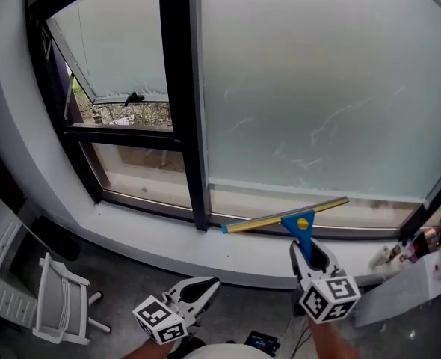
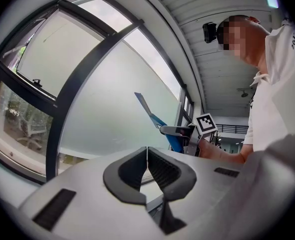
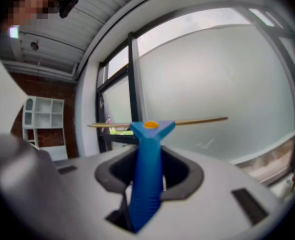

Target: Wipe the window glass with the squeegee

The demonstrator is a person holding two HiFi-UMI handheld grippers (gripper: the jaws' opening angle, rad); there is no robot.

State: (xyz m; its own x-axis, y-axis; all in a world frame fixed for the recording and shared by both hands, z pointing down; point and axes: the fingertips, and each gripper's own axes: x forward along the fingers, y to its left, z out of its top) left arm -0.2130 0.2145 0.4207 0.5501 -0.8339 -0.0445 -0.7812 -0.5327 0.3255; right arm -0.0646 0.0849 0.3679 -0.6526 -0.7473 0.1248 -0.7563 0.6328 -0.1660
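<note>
Window glass (image 1: 318, 88) ahead; right gripper (image 1: 305, 249) clamps squeegee (image 1: 284, 219), left gripper (image 1: 208, 283) closed/empty; white chair (image 1: 60, 301) in head view only.

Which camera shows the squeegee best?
Head view: the squeegee shows its full blade and handle top, sharp. The right gripper view has its handle close between the jaws, blurred; the left gripper view shows it small, side-on.

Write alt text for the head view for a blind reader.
The right tool grips a blue-handled squeegee, its blade near the bottom edge of a large frosted window pane. The left tool, shut and empty, hangs lower left.
</note>
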